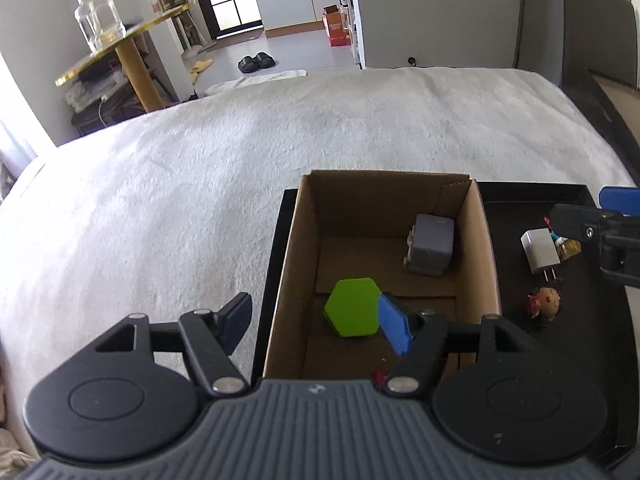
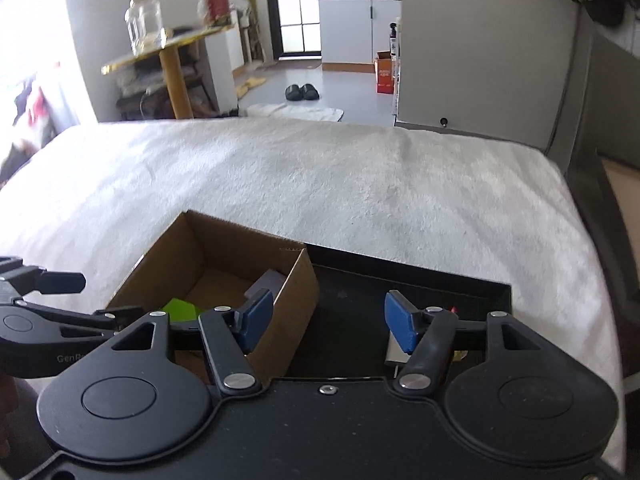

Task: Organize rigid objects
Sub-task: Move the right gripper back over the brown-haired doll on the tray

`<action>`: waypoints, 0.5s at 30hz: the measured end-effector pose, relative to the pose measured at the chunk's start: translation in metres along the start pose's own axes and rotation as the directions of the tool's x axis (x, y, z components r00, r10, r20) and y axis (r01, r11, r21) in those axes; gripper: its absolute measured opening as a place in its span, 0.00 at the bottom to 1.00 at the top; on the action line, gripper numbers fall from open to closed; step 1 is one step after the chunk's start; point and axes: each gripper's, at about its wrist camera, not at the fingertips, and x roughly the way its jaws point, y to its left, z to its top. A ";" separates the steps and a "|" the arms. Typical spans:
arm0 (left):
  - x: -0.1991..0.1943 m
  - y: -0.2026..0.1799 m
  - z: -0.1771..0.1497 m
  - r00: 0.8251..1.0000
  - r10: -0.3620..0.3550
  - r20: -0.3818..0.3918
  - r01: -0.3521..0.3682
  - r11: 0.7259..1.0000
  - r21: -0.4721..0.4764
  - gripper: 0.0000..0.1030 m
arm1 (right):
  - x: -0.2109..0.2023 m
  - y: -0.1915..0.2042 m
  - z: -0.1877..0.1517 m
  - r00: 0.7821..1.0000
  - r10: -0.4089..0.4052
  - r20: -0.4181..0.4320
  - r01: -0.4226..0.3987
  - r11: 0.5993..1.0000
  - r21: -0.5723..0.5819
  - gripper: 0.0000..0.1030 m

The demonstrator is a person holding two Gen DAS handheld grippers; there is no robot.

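A white fluffy blanket [image 1: 200, 168] covered the bed, and on it lay a flat black tray [image 1: 576, 196] carrying an open brown cardboard box [image 1: 486, 248]. Inside the box sat a grey cube-shaped block [image 1: 434, 240] near the far right corner and a lime-green hexagonal block [image 1: 352, 312] nearer me. My left gripper [image 1: 316, 322] hung spread over the box's left wall, holding nothing. My right gripper [image 2: 328, 320] stood apart and empty above the tray, where a white plug adapter [image 1: 540, 254] and a small doll figure [image 1: 544, 302] lay.
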 end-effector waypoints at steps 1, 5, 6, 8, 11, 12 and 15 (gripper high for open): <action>0.000 -0.002 0.002 1.000 0.006 -0.003 -0.006 1.000 0.004 0.67 | 0.001 -0.005 -0.004 1.000 0.006 0.005 -0.006 1.000 0.014 0.60; 0.002 -0.014 0.006 1.000 0.021 -0.015 -0.020 0.999 0.031 0.67 | 0.001 -0.024 -0.014 1.000 0.002 0.015 -0.003 0.999 0.049 0.60; 0.003 -0.018 0.006 0.999 0.025 -0.020 -0.024 0.999 0.040 0.67 | 0.001 -0.030 -0.017 1.000 0.002 0.015 -0.003 0.998 0.061 0.60; 0.006 -0.024 0.007 0.999 0.040 -0.030 -0.038 0.998 0.051 0.67 | 0.001 -0.041 -0.021 1.000 -0.002 0.011 0.001 0.997 0.082 0.60; 0.008 -0.034 0.009 0.998 0.058 -0.036 -0.056 0.997 0.061 0.68 | 0.002 -0.055 -0.028 1.000 -0.003 0.007 0.002 0.995 0.099 0.60; 0.008 -0.037 0.010 0.997 0.066 -0.036 -0.064 0.996 0.068 0.68 | 0.003 -0.060 -0.029 1.000 -0.005 0.006 0.004 0.994 0.108 0.61; 0.009 -0.048 0.013 0.996 0.088 -0.032 -0.085 0.993 0.087 0.68 | 0.006 -0.075 -0.037 1.000 -0.002 -0.002 0.002 0.990 0.143 0.62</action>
